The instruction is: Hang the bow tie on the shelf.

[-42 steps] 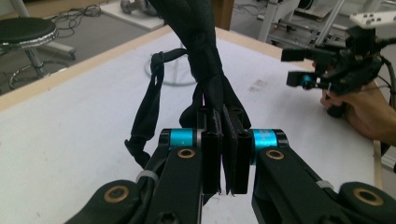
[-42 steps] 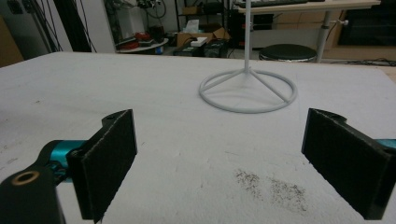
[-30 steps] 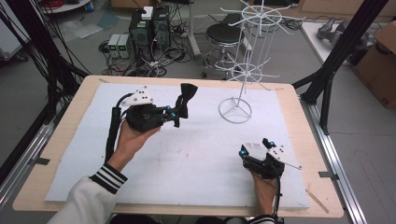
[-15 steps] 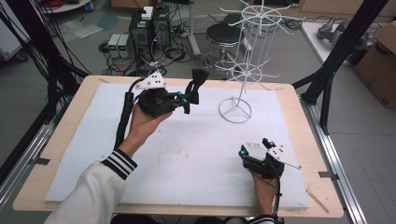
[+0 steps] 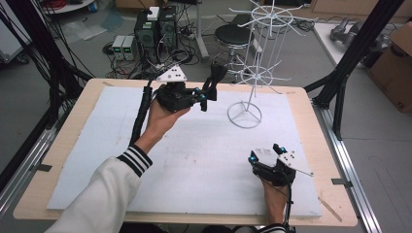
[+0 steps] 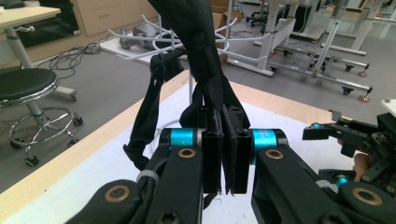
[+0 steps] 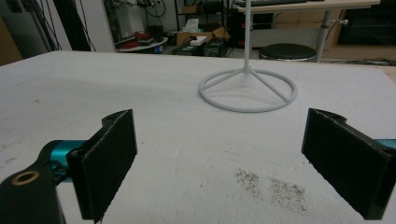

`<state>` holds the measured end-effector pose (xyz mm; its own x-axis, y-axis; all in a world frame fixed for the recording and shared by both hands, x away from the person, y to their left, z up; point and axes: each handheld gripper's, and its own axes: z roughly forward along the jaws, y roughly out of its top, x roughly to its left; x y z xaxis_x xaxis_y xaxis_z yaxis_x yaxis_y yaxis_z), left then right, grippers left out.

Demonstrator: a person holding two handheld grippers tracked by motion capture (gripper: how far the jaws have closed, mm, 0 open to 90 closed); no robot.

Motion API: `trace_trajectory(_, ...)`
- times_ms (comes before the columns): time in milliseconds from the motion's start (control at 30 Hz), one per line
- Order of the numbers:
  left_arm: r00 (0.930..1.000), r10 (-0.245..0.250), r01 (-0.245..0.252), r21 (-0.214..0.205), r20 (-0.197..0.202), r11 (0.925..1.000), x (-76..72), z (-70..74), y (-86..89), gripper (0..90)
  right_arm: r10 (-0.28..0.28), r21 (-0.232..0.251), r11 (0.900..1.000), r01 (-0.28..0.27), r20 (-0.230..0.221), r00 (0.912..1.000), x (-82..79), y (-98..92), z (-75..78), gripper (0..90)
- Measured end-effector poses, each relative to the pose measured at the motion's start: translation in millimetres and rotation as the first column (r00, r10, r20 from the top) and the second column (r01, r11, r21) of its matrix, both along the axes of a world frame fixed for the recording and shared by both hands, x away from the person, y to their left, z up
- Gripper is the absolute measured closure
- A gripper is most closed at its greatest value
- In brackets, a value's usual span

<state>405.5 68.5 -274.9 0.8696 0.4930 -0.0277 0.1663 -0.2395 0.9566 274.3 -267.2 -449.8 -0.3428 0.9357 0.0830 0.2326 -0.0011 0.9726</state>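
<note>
**Black strap pinched aloft near the wire rack; right gripper spread on the foam**

Left gripper (image 5: 206,97) was raised over the far side of the bench (image 5: 63,138), held in the person's left hand (image 5: 163,119). Its jaws were pressed together on a black fabric strap (image 6: 205,70). In the left gripper view the strap ran up from between the pads, with a looped part hanging off to the side. In the high view the strap's top end (image 5: 217,75) stood above the gripper, just beside the lower arms of the white wire rack (image 5: 262,53). Could not tell whether it touched a hook.

The rack's ring base (image 5: 244,114) sat on the white foam sheet (image 5: 194,160) covering the bench, to the right of the left gripper.

Right gripper (image 5: 266,156) lay low at the near right of the foam, well apart from the rack. Its jaws were spread wide with nothing between them. The right gripper view showed bare foam and a dark speckled smudge (image 7: 271,184) between the pads, ring base beyond.
</note>
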Motion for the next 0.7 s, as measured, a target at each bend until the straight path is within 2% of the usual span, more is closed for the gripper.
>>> trace_trajectory(300, 1.0000, -0.007, 0.007, 0.014, 0.002, 0.9999, 8.2, 1.8, -17.2, 86.6, -0.002, 0.001, 1.0000, 0.002, -0.003, 1.0000, 0.2, -0.2, 0.0, 9.4)
trace_trajectory(700, 0.9996, -0.025, 0.025, 0.004, -0.014, 0.9997, 16.9, 1.1, -38.9, 86.5, -0.001, 0.003, 1.0000, 0.001, -0.008, 1.0000, 0.4, -0.3, 0.1, 9.4)
